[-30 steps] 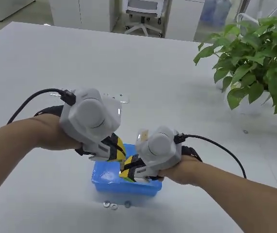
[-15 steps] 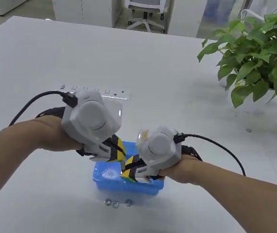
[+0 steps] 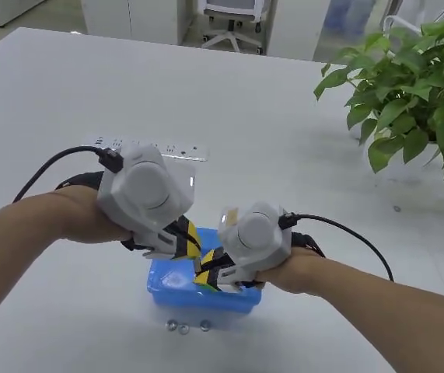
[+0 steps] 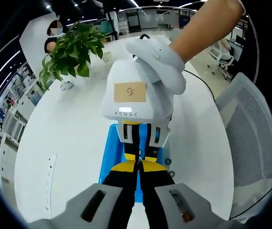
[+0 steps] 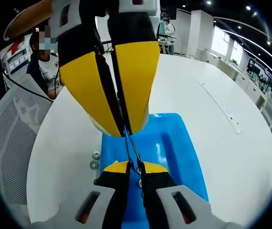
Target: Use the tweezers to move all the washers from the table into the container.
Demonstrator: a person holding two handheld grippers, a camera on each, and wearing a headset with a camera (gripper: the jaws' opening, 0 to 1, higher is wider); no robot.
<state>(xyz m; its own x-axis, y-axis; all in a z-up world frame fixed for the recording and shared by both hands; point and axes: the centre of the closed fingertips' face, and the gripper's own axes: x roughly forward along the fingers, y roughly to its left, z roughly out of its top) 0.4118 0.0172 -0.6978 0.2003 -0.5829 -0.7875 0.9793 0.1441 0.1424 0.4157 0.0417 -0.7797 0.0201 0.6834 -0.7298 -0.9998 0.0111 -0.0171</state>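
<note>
Above the blue rectangular plastic container point(image 3: 198, 300), thin metal tweezers point(image 5: 130, 148) are clamped in the closed left hand-held gripper point(image 4: 136, 166) and pinched by the nearly closed right hand-held gripper point(image 5: 135, 171). Three small metal washers point(image 3: 184, 329) are seen on the white tabletop point(image 3: 284, 140), just near of the container.

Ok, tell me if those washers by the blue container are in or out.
Out: three washers lie on the table just outside the blue container.

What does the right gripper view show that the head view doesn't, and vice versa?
Right gripper view: tweezers held in the left gripper, shut on them, running down to the right gripper. Head view: the potted plant, upper right. Both: blue container, washers on the table beside it, power strip.
</note>
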